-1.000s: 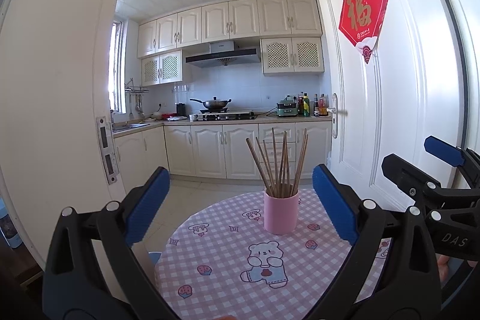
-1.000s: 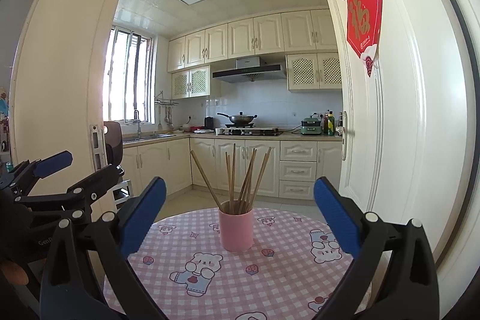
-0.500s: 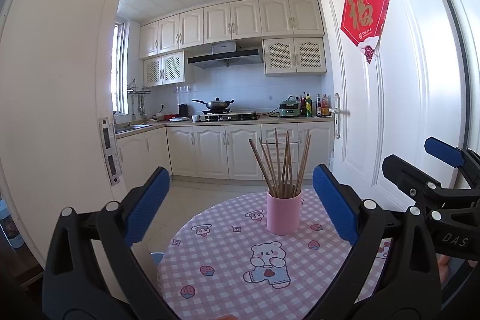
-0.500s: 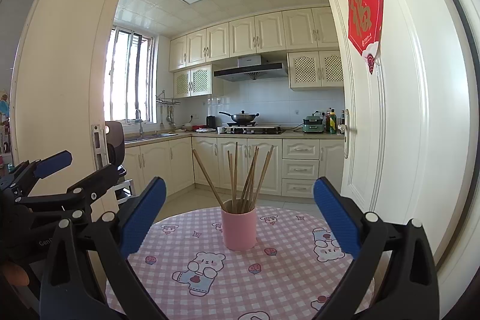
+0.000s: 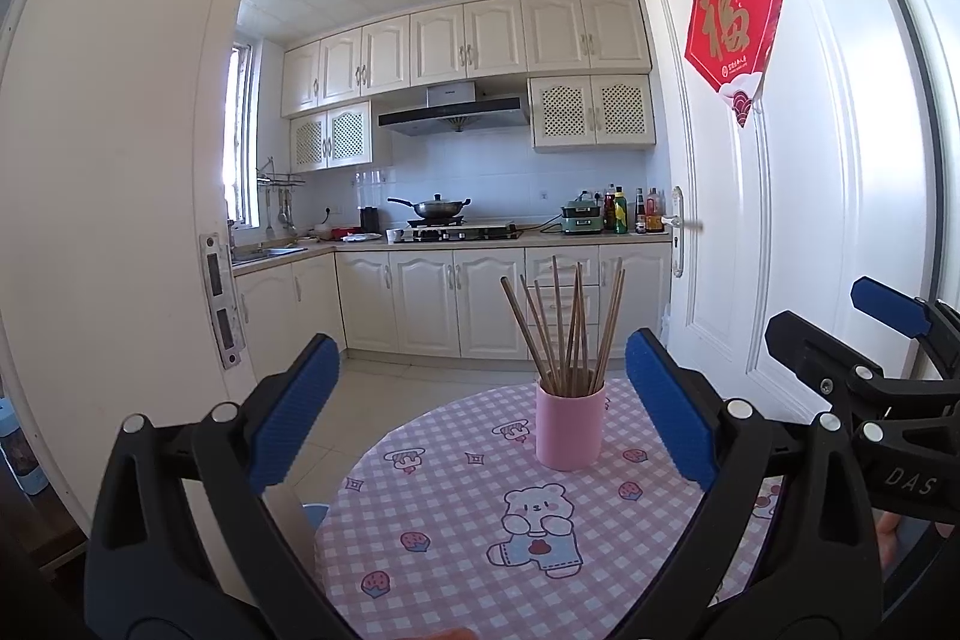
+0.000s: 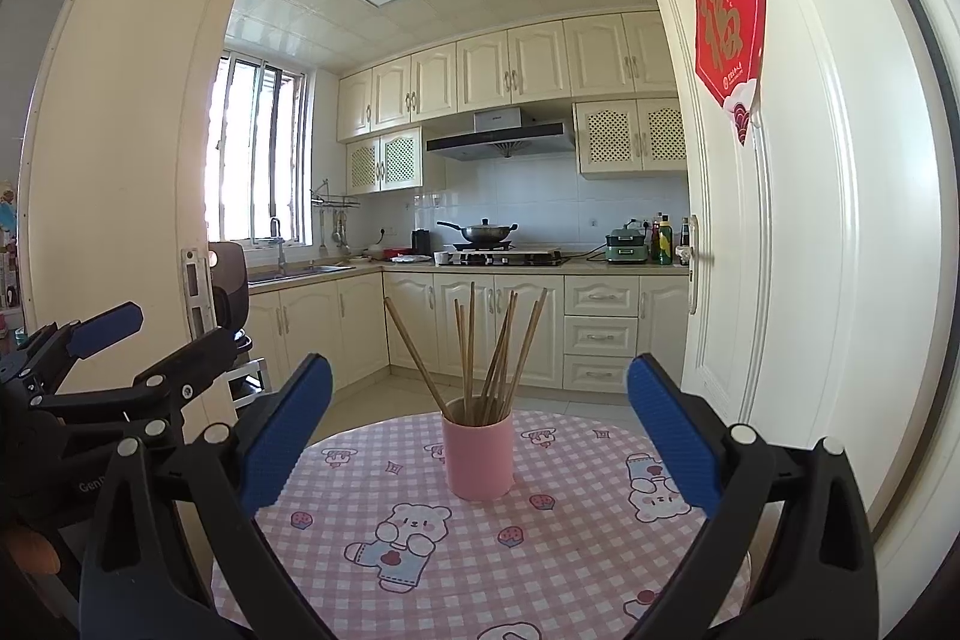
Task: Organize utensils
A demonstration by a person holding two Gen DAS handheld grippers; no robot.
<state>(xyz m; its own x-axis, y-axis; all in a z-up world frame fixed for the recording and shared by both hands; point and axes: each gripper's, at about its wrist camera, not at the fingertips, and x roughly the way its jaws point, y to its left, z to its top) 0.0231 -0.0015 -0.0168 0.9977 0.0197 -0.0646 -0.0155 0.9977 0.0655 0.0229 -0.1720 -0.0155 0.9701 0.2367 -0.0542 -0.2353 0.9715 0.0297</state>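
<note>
Pink cup (image 5: pixel 569 427) of wooden chopsticks (image 5: pixel 567 325) stands upright on the round pink checked tablecloth (image 5: pixel 456 550), toward the table's far side. Chopsticks fan upward, long axes near vertical, tips splayed from about 11 to 1 o'clock.

Left gripper (image 5: pixel 480 415): jaws spread wide, nothing held. Cup lies ahead at roughly 1 o'clock, just inside its right pad, clearly apart from both pads.

Right gripper (image 6: pixel 479 427): also wide open and empty. Cup (image 6: pixel 478 454) sits dead ahead at 12 o'clock, centred between the pads, sticks (image 6: pixel 480 352) rising above pad height.

Both grippers are held level, side by side, aimed across the table toward the kitchen. Neither touches anything. The right looks better lined up with the cup; which is nearer I can't tell. Likely next: reach forward and pinch a stick or the cup.
</note>
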